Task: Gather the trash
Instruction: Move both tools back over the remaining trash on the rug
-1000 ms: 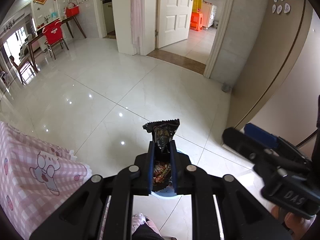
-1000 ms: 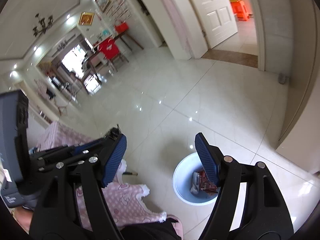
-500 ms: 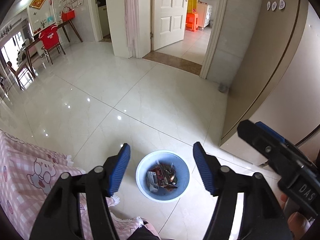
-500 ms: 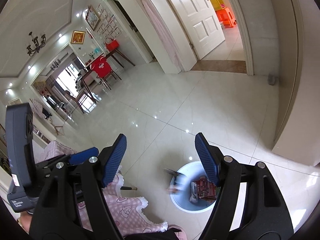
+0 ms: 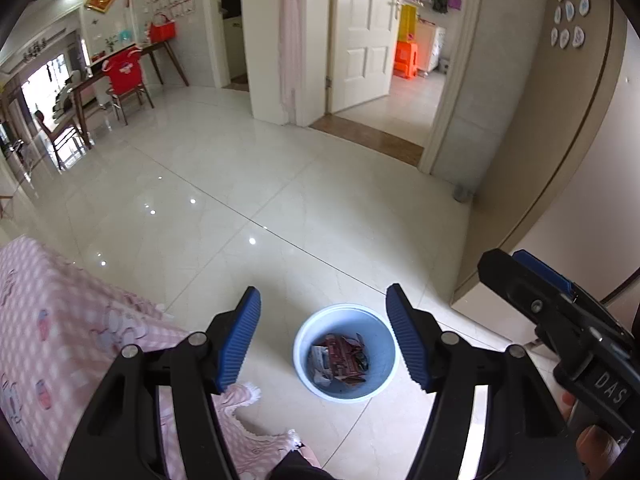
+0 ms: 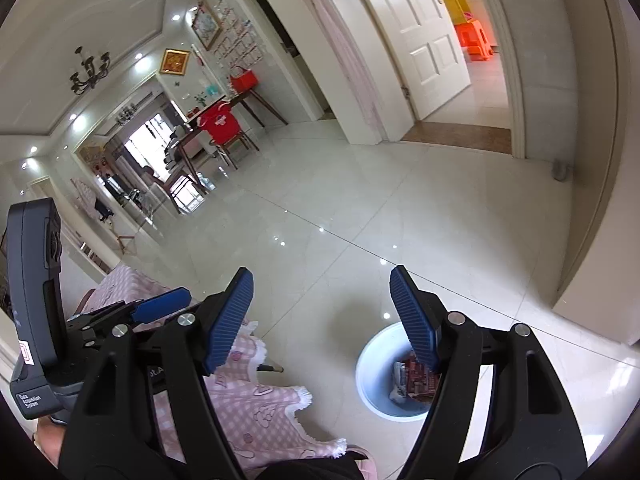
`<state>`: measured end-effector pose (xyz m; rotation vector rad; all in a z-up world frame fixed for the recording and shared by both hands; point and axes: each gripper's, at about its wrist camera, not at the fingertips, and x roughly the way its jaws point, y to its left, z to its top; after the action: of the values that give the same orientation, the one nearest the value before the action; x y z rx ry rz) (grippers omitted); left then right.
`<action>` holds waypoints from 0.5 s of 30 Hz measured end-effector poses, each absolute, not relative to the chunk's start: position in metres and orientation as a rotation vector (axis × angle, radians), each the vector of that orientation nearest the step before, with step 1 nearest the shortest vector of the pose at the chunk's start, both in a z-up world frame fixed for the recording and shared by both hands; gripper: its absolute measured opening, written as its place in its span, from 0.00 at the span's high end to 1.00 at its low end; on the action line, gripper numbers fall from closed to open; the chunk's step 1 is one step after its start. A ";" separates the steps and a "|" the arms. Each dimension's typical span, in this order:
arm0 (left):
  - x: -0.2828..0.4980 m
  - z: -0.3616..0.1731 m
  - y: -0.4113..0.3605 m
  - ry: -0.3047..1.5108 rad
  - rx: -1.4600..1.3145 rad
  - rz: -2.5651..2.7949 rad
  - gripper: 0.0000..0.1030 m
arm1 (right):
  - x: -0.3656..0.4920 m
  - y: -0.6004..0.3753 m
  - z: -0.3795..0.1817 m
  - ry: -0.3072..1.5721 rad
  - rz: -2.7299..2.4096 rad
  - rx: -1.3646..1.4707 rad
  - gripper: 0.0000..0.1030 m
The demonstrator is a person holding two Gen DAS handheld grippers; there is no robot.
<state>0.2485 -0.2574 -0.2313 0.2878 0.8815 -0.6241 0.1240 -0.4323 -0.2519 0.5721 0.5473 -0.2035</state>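
A light blue bin (image 5: 303, 350) stands on the white tiled floor, holding several crumpled wrappers (image 5: 340, 358). My left gripper (image 5: 323, 340) is open and empty, held above the bin with the bin seen between its blue pads. My right gripper (image 6: 322, 320) is open and empty too, held high to the left of the bin (image 6: 370, 372), whose right part is hidden by its right finger. The right gripper also shows at the right edge of the left wrist view (image 5: 560, 312).
A pink checked cloth (image 5: 60, 332) covers a surface at the lower left, beside the bin; it also shows in the right wrist view (image 6: 248, 408). A beige wall corner (image 5: 500, 240) stands right of the bin. An open doorway (image 5: 400, 92) and a dining table with red chair (image 5: 124, 76) lie far off.
My left gripper opened and let go of the dark snack wrapper, which fell into the bin. It then lifted and tilted a little. My right gripper stayed open and rose slightly.
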 end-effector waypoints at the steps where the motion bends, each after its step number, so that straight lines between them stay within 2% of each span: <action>1: 0.248 -0.228 -0.250 0.874 0.283 -0.616 0.38 | 0.124 -0.429 -0.250 0.546 -0.197 0.568 0.32; 9: 0.255 -0.196 -0.155 0.818 0.210 -0.490 0.33 | 0.145 -0.362 -0.225 0.545 -0.074 0.508 0.32; 15: 0.270 -0.171 -0.036 0.775 0.102 -0.313 0.30 | 0.180 -0.281 -0.207 0.567 0.081 0.426 0.32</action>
<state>0.2704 -0.0363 -0.1710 0.1021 0.7751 -0.3126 0.1804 -0.2807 -0.2070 0.4263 0.5674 0.0813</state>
